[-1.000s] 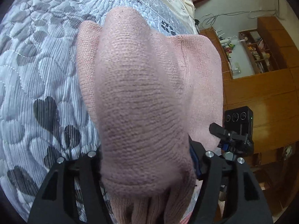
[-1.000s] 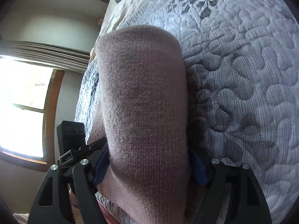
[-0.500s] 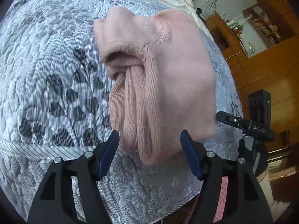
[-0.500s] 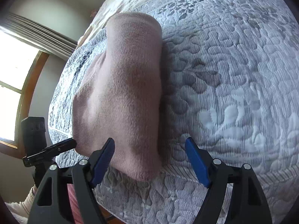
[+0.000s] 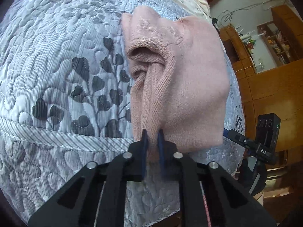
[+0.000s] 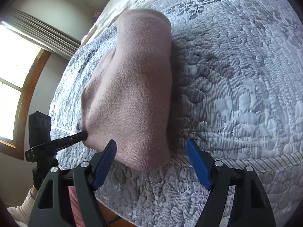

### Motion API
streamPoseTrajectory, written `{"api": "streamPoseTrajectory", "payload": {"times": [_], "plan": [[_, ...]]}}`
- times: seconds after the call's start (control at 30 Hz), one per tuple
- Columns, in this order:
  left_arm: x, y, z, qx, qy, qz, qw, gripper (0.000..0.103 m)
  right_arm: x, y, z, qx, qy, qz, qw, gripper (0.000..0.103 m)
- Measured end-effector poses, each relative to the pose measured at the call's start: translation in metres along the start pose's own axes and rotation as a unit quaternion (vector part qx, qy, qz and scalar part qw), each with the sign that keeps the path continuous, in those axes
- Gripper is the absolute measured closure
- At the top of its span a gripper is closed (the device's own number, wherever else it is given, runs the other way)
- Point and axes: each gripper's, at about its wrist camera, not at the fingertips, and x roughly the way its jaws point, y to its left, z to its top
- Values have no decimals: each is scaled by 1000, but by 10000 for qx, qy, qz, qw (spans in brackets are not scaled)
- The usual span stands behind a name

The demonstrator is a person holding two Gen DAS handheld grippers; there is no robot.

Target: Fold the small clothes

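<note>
Since half a second ago, the left gripper [image 5: 152, 138] has closed and is now pinching the ribbed edge of the pink knit garment [image 5: 189, 83]. The garment is lying folded near the edge of the grey quilted bedspread [image 6: 246, 87]. The right gripper [image 6: 151, 162] is hanging spread wide at the garment's near end, gripping nothing.

— How's my left claw [image 5: 152, 135]?
— Its blue fingers [image 5: 144, 141] are pinched nearly together, with pink knit caught between them.
— And my right claw [image 6: 151, 157]?
— Spread wide, fingers [image 6: 197, 162] well apart, gripping nothing; the left claw's tip shows at its left.
</note>
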Motion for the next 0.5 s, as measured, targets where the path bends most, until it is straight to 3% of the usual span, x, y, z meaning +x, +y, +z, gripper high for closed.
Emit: {"api": "streamPoseTrajectory", "payload": {"times": [0.1, 0.17, 0.27, 0.4, 0.5], "plan": [[4, 8, -1, -88, -16, -49, 9999, 90, 15, 4, -1, -110, 160, -354, 9992, 31], [8, 6, -2, 63, -72, 116, 9999, 84, 24, 3, -2, -106, 221, -521, 9983, 31], [11, 0, -5, 338, -103, 377, 9987, 77, 29, -2, -4, 26, 233, -505, 9984, 31], [11, -3, -5, 349, -112, 511, 9980, 67, 32, -3, -4, 30, 234, -558, 9982, 32], [6, -16, -7, 398, -161, 746, 9963, 54, 20, 4, -5, 30, 166, -660, 9977, 30]]}}
